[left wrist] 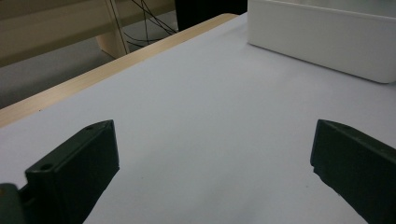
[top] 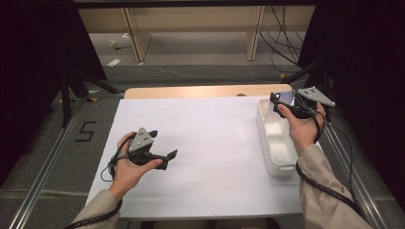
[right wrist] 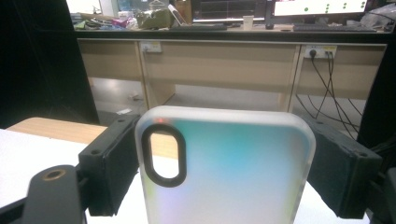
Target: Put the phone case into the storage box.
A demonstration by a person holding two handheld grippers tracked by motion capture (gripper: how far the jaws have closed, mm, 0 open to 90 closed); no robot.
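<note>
- Phone case [right wrist: 224, 168]: closest item to the lens in the right gripper view, occupying the lower centre of the frame. Translucent frosted shell with a pale iridescent tint and a black-edged oval camera cutout at its upper left. It stands upright.
- Right gripper [right wrist: 224, 163]: both black jaws press against the two long edges of the phone case, one at lower left and one at lower right of the frame. The jaws are closed to the width of the case and clamp it.
- Right gripper, high view [top: 286, 102]: held in the person's right hand [top: 301, 126] at the right of the frame, raised over the far end of the white bin [top: 279, 148]. The phone case [top: 282, 98] shows there as a small pale panel between the jaws.
- White bin: long, rectangular, set along the right edge of the white table cover [top: 210, 148].
- Left gripper [top: 162, 145]: held in the left hand [top: 129, 164] at the lower left of the high view, low over the cover. Jaws spread wide apart, nothing between them.
- Left gripper view: the two jaws sit at the lower corners; the white bin [left wrist: 322, 37] lies at the upper right.
</note>
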